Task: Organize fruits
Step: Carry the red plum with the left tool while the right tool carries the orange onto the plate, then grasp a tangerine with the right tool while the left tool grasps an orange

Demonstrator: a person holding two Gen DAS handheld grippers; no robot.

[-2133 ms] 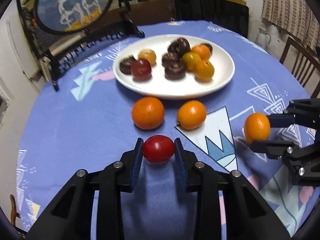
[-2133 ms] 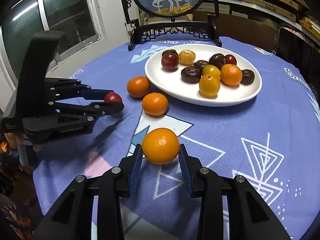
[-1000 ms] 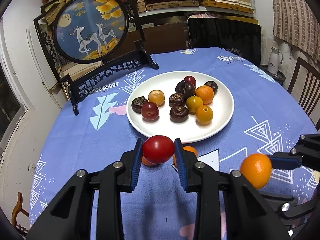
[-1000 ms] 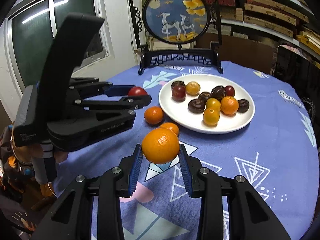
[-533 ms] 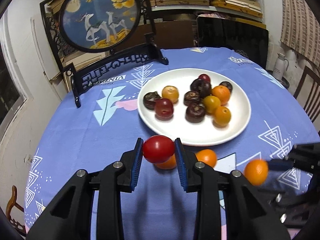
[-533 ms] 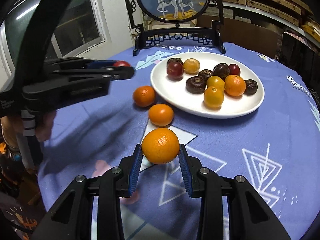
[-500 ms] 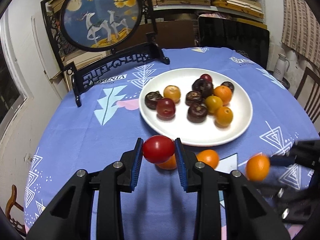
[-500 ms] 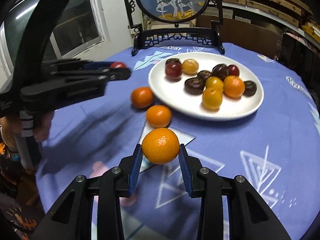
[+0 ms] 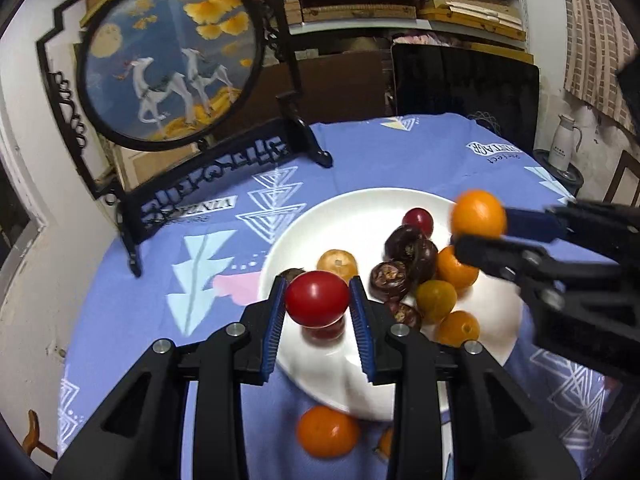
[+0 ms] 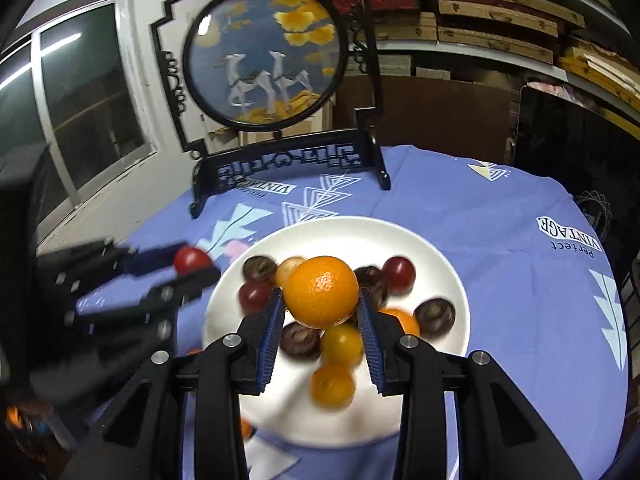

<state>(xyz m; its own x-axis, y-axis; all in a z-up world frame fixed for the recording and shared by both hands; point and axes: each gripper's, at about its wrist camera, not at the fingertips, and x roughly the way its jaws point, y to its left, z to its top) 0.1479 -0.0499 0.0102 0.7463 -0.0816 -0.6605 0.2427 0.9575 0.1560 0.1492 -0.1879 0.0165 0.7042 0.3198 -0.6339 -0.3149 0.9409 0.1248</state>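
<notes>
Above the white plate (image 9: 360,208) on the blue tablecloth (image 9: 400,152), the left gripper (image 9: 317,300) clamps a red tomato (image 9: 317,298) between its pads. The right gripper (image 10: 321,300) grips an orange (image 10: 321,291) over the plate's middle. Dark and orange fruits lie piled on the plate. One loose orange (image 9: 327,431) rests on the cloth just beside the near rim. A framed round picture (image 9: 168,68) stands behind.

Lived-in home room — clothed round table (image 9: 420,152), framed deer screen (image 10: 266,54), stacked shelves (image 9: 400,4).
</notes>
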